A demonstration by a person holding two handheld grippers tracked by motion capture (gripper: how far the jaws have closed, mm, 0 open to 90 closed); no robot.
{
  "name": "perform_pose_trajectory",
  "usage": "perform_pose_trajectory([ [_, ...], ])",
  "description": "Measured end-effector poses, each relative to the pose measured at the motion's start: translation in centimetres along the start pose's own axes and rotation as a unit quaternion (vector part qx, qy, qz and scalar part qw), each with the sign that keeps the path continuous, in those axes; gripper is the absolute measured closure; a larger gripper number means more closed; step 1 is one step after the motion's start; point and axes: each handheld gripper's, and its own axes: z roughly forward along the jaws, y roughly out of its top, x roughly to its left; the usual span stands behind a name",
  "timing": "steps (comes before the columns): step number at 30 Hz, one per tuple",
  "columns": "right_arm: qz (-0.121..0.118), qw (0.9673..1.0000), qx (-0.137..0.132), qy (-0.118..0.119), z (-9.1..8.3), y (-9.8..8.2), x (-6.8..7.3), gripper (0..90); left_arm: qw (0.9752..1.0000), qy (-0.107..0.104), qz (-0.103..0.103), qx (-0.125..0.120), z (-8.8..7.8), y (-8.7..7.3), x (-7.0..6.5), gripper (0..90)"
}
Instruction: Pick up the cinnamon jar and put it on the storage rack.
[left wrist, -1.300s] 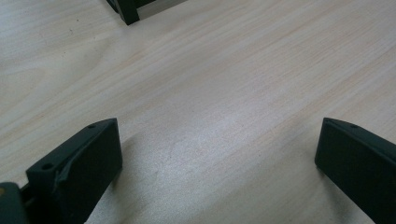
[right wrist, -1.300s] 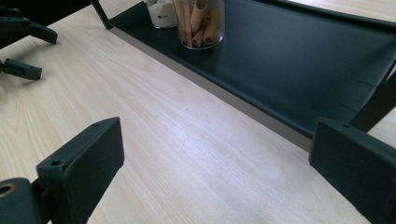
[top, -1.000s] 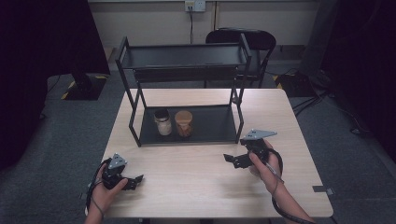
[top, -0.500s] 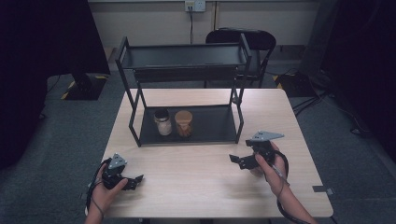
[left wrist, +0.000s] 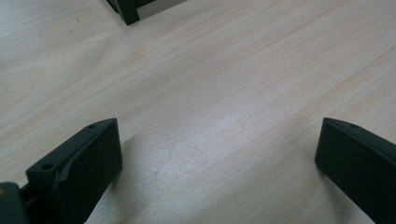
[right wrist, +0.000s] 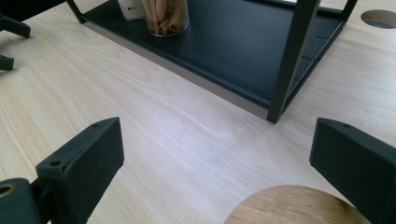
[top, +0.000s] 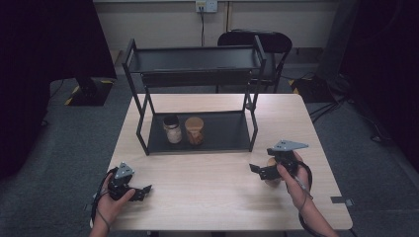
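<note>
Just under my right hand-held gripper [top: 261,171] stands a small round jar with a pale wooden lid [right wrist: 292,205]. It sits on the light wood-grain desk [top: 212,182] near the right front edge, and in the right gripper view the lid shows low between my two black jaws, closer to the far-side one. Those jaws stand wide apart with nothing between them; they have hold of nothing. From above, the jar is mostly hidden behind that gripper and my hand.

Beyond the lid stands the black metal two-tier rack [top: 197,79] in the middle of the desk, one of its upright legs just ahead of my right jaws. On its lower tray [right wrist: 243,51] two more jars stand side by side, touching or nearly so: a clear glass jar of brownish sticks with a wooden lid [top: 194,130] and, to its left, a clear jar with a dark lid and pale contents [top: 172,129].

My left hand-held gripper [top: 141,192] rests low at the desk's left front corner, well apart from the right one. Its jaws are also spread wide over bare wood, gripping nothing.

A black chair [top: 267,47] stands behind the desk.
</note>
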Motion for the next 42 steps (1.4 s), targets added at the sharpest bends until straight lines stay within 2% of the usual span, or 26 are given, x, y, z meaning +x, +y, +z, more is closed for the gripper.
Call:
perform_pose_trajectory([
  [11,-0.001,0.9999,-0.001,-0.014,-0.6,-0.5,-0.8,1.5,1.0000,0.000,0.000,0.000,0.0,0.0,0.0,0.2],
  [22,-0.015,0.9995,-0.001,-0.027,-1.1,-1.2,-1.2,1.5,1.0000,0.000,0.000,0.000,0.0,0.0,0.0,0.2],
  [35,-0.003,0.9994,-0.008,-0.034,-1.5,-2.2,-1.7,1.5,1.0000,0.000,0.000,0.000,0.0,0.0,0.0,0.2],
  [42,-0.004,0.9994,-0.006,-0.034,-1.5,-2.7,-1.8,1.5,1.0000,0.000,0.000,0.000,0.0,0.0,0.0,0.2],
])
